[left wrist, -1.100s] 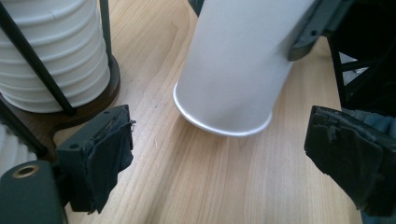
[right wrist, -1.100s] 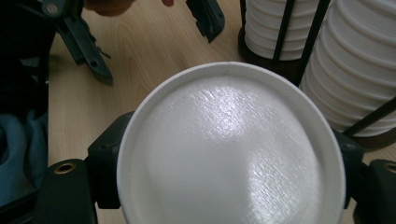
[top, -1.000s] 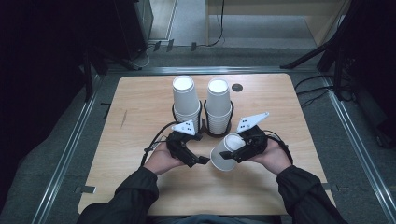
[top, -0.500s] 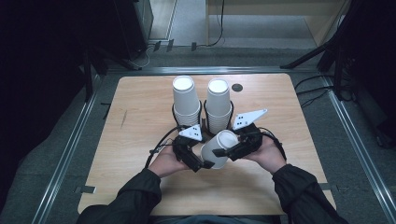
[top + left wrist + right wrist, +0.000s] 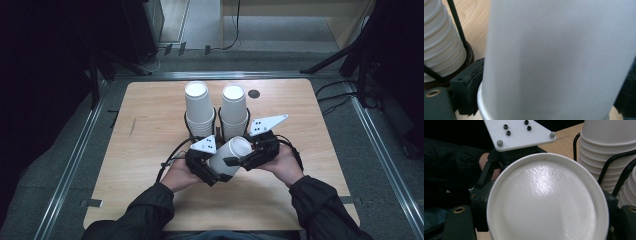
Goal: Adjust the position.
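Observation:
A white paper cup (image 5: 231, 155) lies tilted on its side above the table's front middle, held between both hands. My right gripper (image 5: 239, 159) is shut on its base end; the round base (image 5: 544, 202) faces the right gripper view between those jaws (image 5: 544, 225). My left gripper (image 5: 220, 169) comes from the left around the cup's wider end. Its jaws have just been closing, and in the left gripper view the cup wall (image 5: 559, 57) sits between them with the pads against it. Two tall stacks of white cups (image 5: 198, 107) (image 5: 234, 107) stand just behind.
Each stack sits in a black wire holder (image 5: 200, 131) at the middle of the wooden table (image 5: 145, 130). One stack (image 5: 441, 45) is close to the left jaw, and both stacks (image 5: 609, 157) rise right of the held cup. A small black disc (image 5: 254, 93) lies at the back.
The right gripper has carried the cup leftward from in front of the right stack and laid it over on its side. The left gripper has come up around it.

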